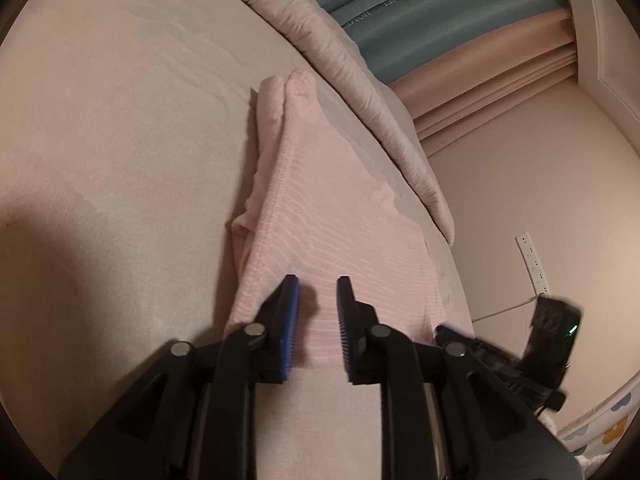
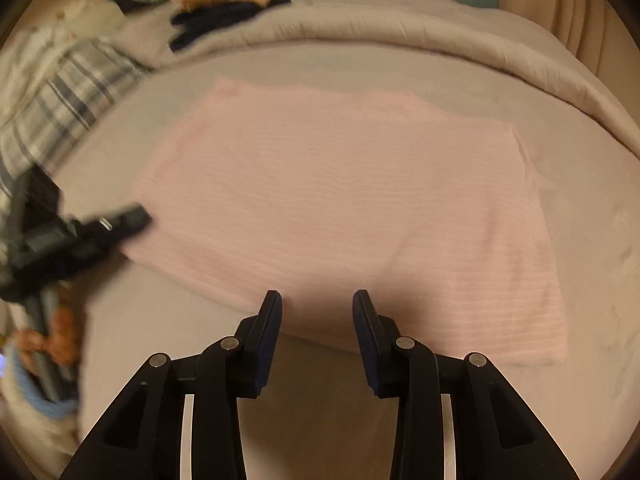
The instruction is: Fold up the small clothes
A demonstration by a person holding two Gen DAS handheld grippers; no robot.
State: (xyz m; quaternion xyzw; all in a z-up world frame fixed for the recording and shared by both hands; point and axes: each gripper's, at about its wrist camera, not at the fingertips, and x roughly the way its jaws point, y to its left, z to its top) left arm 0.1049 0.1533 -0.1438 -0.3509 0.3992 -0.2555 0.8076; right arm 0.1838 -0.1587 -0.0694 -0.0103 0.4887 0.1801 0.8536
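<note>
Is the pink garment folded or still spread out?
Folded: the pink garment lies as a flat rectangle, with doubled layers at its far edge.

The left tongs are matte black plastic with angular linkage arms, round silver pivot pins and ribbed bright-blue pads on the inner faces of the fingers; the right tongs share the same black build and silver pins, their pads a darker navy.

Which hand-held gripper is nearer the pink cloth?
Left. The left hand-held gripper sits over the pink cloth, at its edge; the right hand-held gripper hovers just off its near edge.
</note>
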